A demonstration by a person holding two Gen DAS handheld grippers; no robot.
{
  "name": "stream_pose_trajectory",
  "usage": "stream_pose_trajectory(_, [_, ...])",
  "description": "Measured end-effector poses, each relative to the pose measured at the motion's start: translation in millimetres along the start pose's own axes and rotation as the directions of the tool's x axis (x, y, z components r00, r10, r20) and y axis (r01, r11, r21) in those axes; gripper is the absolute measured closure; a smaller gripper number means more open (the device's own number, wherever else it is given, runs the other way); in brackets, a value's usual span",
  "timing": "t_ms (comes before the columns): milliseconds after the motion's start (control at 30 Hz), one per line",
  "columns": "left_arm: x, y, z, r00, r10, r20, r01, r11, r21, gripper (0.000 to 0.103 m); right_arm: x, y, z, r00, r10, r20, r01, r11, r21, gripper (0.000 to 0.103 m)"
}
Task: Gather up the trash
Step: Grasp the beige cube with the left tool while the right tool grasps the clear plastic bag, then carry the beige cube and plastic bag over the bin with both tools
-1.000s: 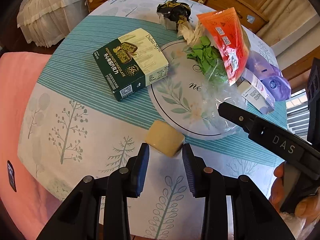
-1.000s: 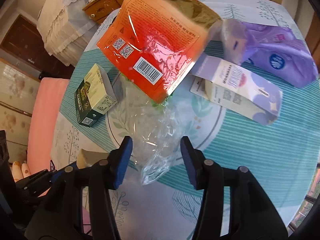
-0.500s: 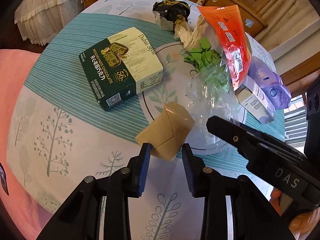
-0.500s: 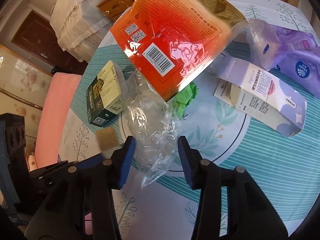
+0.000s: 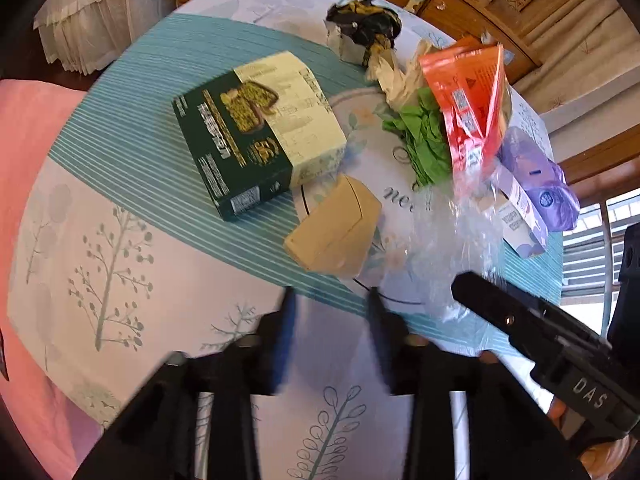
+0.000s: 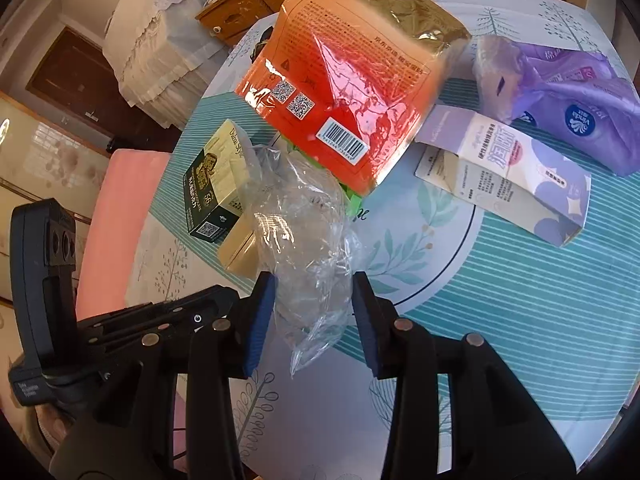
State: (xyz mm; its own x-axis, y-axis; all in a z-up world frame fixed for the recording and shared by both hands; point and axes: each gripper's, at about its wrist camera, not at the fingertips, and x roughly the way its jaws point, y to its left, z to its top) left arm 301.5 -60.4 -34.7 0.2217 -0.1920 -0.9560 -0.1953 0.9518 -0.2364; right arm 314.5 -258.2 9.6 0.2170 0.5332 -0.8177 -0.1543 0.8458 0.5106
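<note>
A tan cardboard box (image 5: 334,227) lies on the tablecloth at the edge of the round printed mat, just ahead of my left gripper (image 5: 330,300), which is open and empty. It also shows in the right wrist view (image 6: 238,248). A clear plastic bag (image 6: 306,240) lies between the fingers of my right gripper (image 6: 314,300), which is open around it. An orange snack bag (image 6: 352,80) rests on the bag's far end, over green paper scraps (image 5: 424,140).
A green chocolate box (image 5: 256,132) lies left of the mat. A purple carton (image 6: 508,168), a purple tissue pack (image 6: 568,104), and a black and gold wrapper (image 5: 364,24) lie on the table. A pink surface (image 5: 24,128) lies at left.
My left gripper opened and let go of the tan box, which now lies further in beside the green box. My right gripper stayed around the clear bag.
</note>
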Motion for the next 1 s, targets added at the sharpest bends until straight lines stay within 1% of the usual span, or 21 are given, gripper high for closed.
stream_pose_trajectory(100, [-4.8,-2.5,8.0,0.999,0.026,0.021,-0.026,1.0,0.017,0.038,1.8,-1.4,-0.8,1.0,0.0,-0.011,0.0,1.0,-0.008,0.067])
stream_pose_trajectory(200, [-2.9,-7.9,17.1,0.998,0.064,0.022,-0.066,0.995,0.069,0.038,3.5,-4.3,-1.0,1.0,-0.001,-0.019,0.001,1.0,-0.004,0.067])
stream_pose_trajectory(300, [3.0,-15.8,24.8,0.995,0.097,0.027,-0.1,0.985,0.144,0.038,4.2,-8.0,0.4,1.0,0.001,-0.02,-0.001,1.0,0.003,0.067])
stream_pose_trajectory(433, [17.5,-24.3,31.9,0.993,0.119,0.008,-0.118,0.971,0.206,0.038,2.6,-13.3,2.1,1.0,0.001,-0.02,-0.001,1.0,0.006,0.067])
stream_pose_trajectory(533, [29.8,-26.2,34.4,0.989,0.146,-0.016,-0.14,0.968,0.207,0.038,1.9,-17.3,1.9,1.0,-0.003,-0.028,0.003,1.0,0.008,0.067])
stream_pose_trajectory(600, [34.5,-24.2,34.3,0.988,0.151,-0.028,-0.142,0.969,0.201,0.051,1.0,-18.8,1.3,1.0,-0.004,-0.031,0.004,1.0,0.008,0.067])
stream_pose_trajectory(767, [32.9,-20.6,27.1,0.988,0.157,-0.006,-0.154,0.971,0.184,0.052,-3.4,-19.0,-1.9,0.999,-0.013,-0.034,0.013,1.0,0.009,0.067])
stream_pose_trajectory(1000, [8.9,-5.4,1.2,0.995,0.102,0.012,-0.102,0.983,0.15,0.053,-10.7,-9.4,-17.5,0.999,-0.019,-0.041,0.019,1.0,0.01,0.068])
